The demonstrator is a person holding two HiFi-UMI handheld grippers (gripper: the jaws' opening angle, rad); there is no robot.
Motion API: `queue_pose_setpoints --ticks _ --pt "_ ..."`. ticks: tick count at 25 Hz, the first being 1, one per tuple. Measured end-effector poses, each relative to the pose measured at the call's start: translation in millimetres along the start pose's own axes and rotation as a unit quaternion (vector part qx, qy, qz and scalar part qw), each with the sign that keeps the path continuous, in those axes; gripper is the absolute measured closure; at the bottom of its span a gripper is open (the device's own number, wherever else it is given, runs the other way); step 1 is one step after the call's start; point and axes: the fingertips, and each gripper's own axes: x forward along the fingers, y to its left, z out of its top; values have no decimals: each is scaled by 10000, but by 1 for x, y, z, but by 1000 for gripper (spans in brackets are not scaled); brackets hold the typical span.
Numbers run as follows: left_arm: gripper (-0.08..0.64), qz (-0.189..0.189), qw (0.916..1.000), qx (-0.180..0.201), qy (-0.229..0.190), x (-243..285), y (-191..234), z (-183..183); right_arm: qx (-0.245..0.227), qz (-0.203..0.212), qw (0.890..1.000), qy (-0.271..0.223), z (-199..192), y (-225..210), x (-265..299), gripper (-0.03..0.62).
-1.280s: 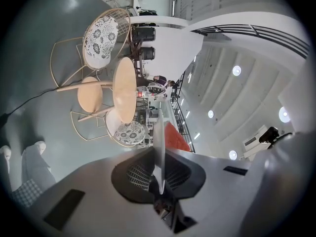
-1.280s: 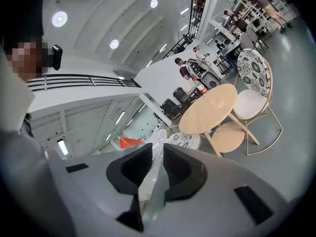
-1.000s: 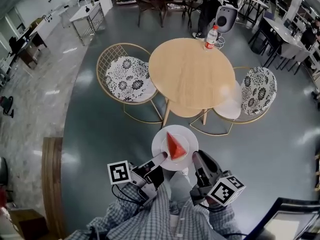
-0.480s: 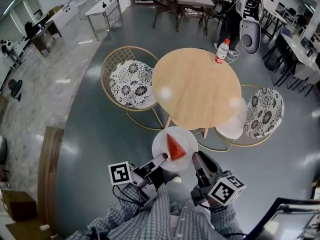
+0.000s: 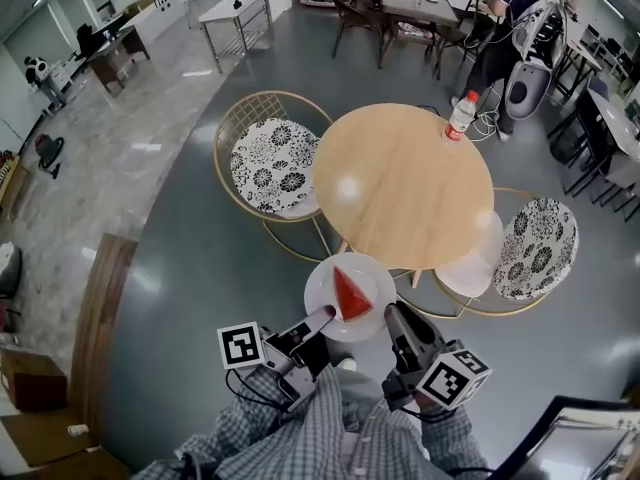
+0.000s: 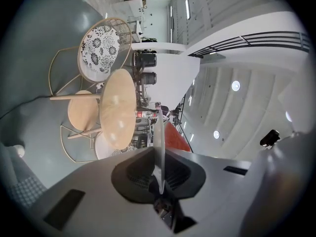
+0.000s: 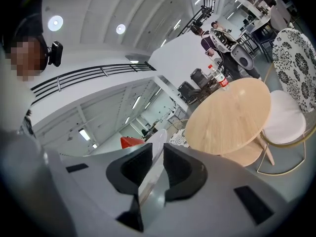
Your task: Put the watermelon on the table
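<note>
A red watermelon wedge (image 5: 350, 293) lies on a round white plate (image 5: 322, 286) carried in the air, short of the round wooden table (image 5: 405, 183). My left gripper (image 5: 324, 317) is shut on the plate's left rim. My right gripper (image 5: 390, 314) is closed on its right rim. The left gripper view has the plate (image 6: 159, 147) edge-on between the pads of the left gripper (image 6: 159, 157), with the wedge (image 6: 176, 135) behind it and the table (image 6: 117, 107) ahead. In the right gripper view the plate rim (image 7: 157, 144) runs through the right gripper (image 7: 154, 154), and the wedge (image 7: 130, 142) and table (image 7: 229, 115) show beyond.
A plastic bottle (image 5: 459, 117) with a red label stands at the table's far edge. Two wire chairs with patterned cushions flank the table, one at the left (image 5: 272, 163) and one at the right (image 5: 535, 248). A person and a grey machine (image 5: 525, 78) are behind the table.
The table and chairs have drawn nearer and lower in the head view as both grippers carry the plate toward them. The grip on the plate is unchanged.
</note>
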Motion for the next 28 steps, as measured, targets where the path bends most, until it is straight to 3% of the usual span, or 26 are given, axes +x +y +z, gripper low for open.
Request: queue_pose_setpoints --ticks 16,28 --pt "537 153 9995 29 -266 -5 4 7 160 121 9997 106 -7 -4 14 515" --pt "536 131 9998 -54 -156 45 10 59 0 -111 9996 261 35 -30 65 517"
